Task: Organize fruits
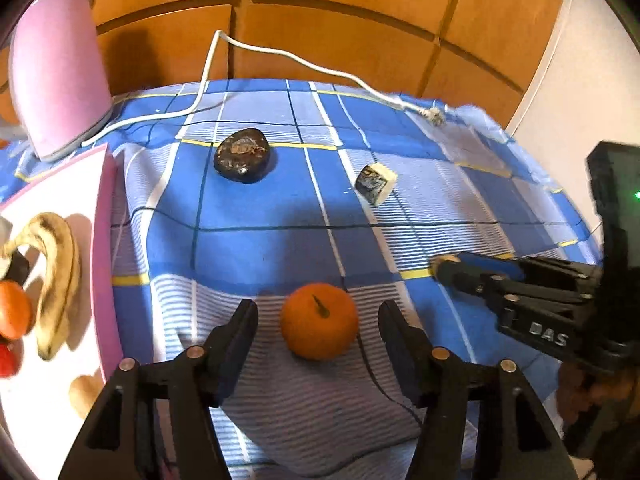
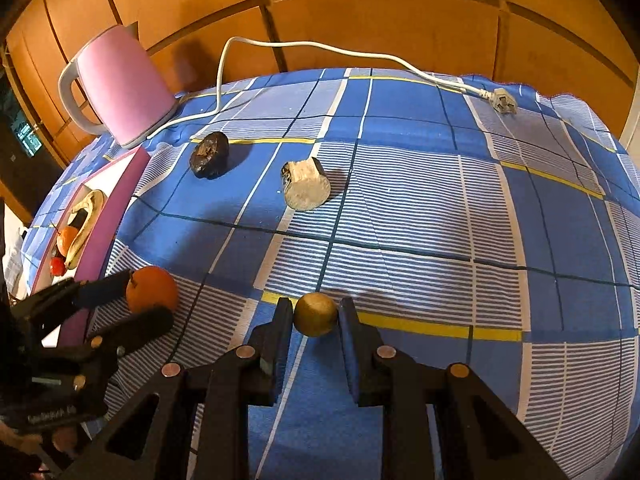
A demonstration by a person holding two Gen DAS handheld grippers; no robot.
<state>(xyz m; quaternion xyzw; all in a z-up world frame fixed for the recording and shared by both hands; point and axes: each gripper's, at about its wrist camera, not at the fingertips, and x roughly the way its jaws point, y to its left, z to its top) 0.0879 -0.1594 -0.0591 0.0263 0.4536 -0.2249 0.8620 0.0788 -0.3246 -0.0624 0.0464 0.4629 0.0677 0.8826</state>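
Left gripper (image 1: 318,316) open around an orange (image 1: 319,321) on the checked cloth (image 1: 256,240), pads clear of it, right gripper (image 2: 315,314) clamped on a small yellow-green fruit (image 2: 315,314), pink tray (image 1: 105,264) with bananas (image 1: 54,280) at left, dark lump (image 1: 242,155), pink kettle (image 2: 122,84) farthest.

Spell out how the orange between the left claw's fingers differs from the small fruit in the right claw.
The orange is bright orange and larger; the small fruit is dull yellow-green and smaller. The orange sits free between the open left claw; the small fruit is pinched by the right claw. The orange shows a dark stem. Both are round and over the checked cloth.
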